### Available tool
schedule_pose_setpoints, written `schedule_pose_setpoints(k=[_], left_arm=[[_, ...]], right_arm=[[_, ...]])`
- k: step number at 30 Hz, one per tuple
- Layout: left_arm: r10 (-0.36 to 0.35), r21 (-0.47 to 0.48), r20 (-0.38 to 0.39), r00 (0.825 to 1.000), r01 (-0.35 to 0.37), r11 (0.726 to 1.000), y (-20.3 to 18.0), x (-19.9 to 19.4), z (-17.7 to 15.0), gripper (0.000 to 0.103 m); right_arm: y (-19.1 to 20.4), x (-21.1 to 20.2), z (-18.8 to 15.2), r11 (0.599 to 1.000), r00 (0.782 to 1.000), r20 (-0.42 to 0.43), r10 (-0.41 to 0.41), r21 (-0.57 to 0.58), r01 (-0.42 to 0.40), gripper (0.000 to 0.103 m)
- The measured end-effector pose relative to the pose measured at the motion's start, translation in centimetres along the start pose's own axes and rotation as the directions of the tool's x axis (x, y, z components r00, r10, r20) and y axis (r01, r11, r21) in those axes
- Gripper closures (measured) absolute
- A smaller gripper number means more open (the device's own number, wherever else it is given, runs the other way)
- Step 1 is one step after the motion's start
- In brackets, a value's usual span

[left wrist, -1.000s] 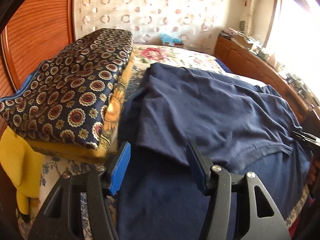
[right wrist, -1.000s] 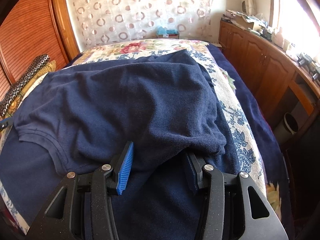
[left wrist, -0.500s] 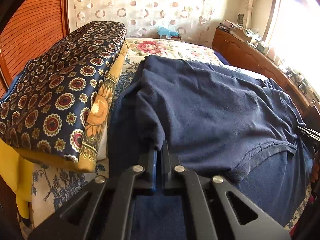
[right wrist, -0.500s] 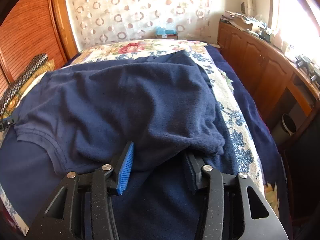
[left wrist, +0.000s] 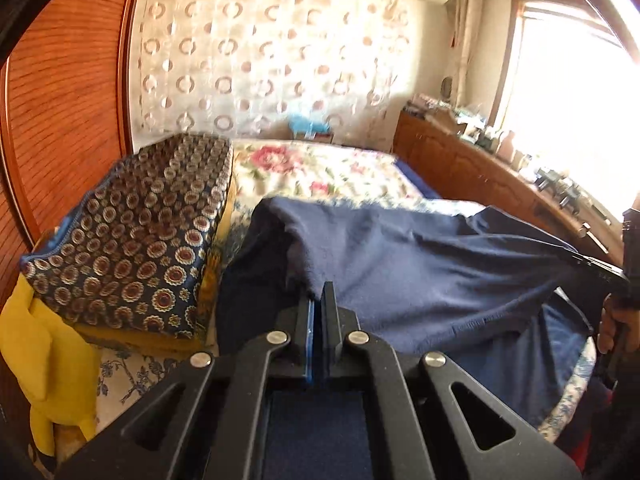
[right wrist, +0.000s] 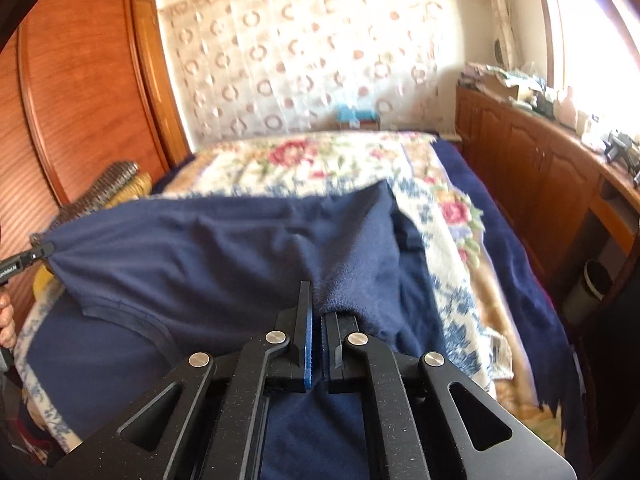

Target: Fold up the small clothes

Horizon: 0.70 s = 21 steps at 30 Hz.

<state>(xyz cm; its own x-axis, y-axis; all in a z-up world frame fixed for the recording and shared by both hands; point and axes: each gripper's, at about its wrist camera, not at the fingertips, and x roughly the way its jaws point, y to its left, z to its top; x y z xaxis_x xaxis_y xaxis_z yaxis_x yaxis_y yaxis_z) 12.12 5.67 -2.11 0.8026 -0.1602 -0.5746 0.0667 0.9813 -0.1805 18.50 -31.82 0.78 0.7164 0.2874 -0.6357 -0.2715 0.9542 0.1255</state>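
A navy blue T-shirt (left wrist: 420,264) lies across a bed covered by a floral bedspread (left wrist: 320,168), with its near edge lifted off the dark blue blanket (right wrist: 92,360) beneath it. The left gripper (left wrist: 319,300) has its jaws pressed together on one near corner of the T-shirt, the fabric pinched at the fingertips and rising from the bedspread. The right gripper (right wrist: 316,300) is likewise clamped on the other near corner, where the cloth bunches over its right finger. Between the two grips the T-shirt's edge stretches taut, and its neckline seam (right wrist: 120,312) hangs below that edge. To the left of the T-shirt, on the bedspread, sits a stack of folded bedding topped by a navy medallion-patterned quilt (left wrist: 140,240), with a yellow cloth (left wrist: 44,360) below it. A wooden cabinet (right wrist: 540,168) runs along the right of the bed.
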Motion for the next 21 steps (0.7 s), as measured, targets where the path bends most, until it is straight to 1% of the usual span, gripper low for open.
schedule_pose_setpoints(k=[6, 11, 15, 17, 19, 21], left_arm=[[-0.020, 0.011, 0.043, 0.999, 0.019, 1.000, -0.1, -3.6, -0.4, 0.103], [-0.024, 0.007, 0.017, 1.000, 0.023, 1.000, 0.2, -5.9, -2.9, 0.103], [-0.015, 0.005, -0.030, 0.999, 0.015, 1.000, 0.2, -6.1, -5.5, 0.103], [-0.005, 0.009, -0.073, 0.997, 0.006, 1.000, 0.1, -5.3, -7.0, 0.103], [-0.012, 0.003, -0.114, 0.993, 0.012, 1.000, 0.1, -4.4, -8.1, 0.103], [-0.002, 0.007, -0.134, 0.991, 0.003, 1.000, -0.1, -4.2, -8.8, 0.103]], right_arm=[[0.5, -4.0, 1.1, 1.000, 0.997, 0.074, 0.015, -0.021, -0.013, 0.103], [1.0, -7.5, 0.7, 0.998, 0.995, 0.097, 0.028, -0.059, -0.022, 0.103], [0.9, -9.2, -1.4, 0.996, 0.997, 0.077, 0.028, -0.083, -0.021, 0.103], [0.8, -8.8, -3.0, 0.997, 0.999, 0.041, 0.019, -0.081, -0.016, 0.103], [0.6, -7.9, -4.4, 0.997, 1.000, 0.004, 0.015, -0.078, -0.014, 0.103], [0.4, -6.8, -5.7, 0.998, 0.999, -0.034, 0.006, -0.066, -0.008, 0.103]])
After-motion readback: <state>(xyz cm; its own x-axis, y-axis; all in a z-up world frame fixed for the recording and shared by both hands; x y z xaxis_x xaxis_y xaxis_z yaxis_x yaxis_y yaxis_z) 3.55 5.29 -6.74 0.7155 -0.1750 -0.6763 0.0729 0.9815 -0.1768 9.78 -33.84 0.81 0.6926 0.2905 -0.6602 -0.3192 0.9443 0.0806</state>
